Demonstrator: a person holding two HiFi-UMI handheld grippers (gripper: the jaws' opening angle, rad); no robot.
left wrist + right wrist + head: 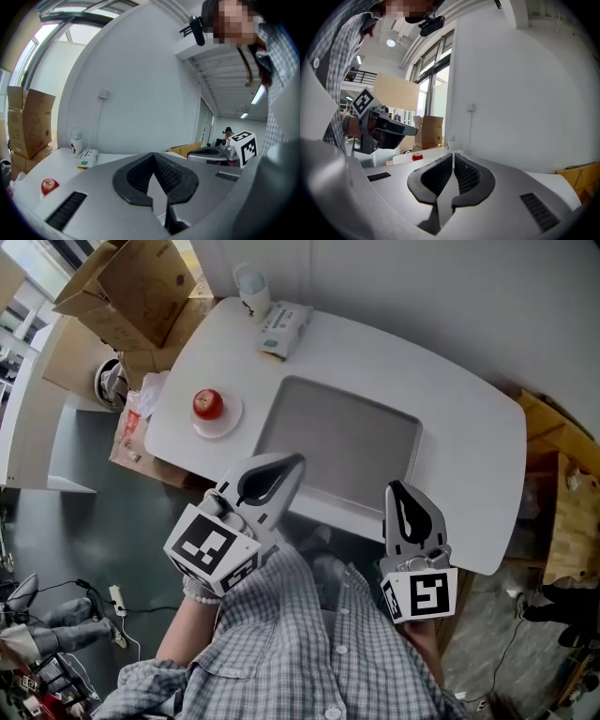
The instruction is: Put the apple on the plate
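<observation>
Close by the person's chest, the left claw (296, 461) and right claw (394, 487) are each pressed together on nothing, and farther off the apple (207, 403) already sits on the plate (231, 419) at the counter's (450, 427) left end, so holding both clear seems wisest.

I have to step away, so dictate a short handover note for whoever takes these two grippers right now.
Left gripper: jaws together, holding nothing, held at the near edge of the table.
Right gripper: jaws together, holding nothing, also at the near edge.
Apple: sits on the plate at the table's left end, clear of both grippers.
Done: apple is on the plate.
Left: apparently nothing for this job.
</observation>
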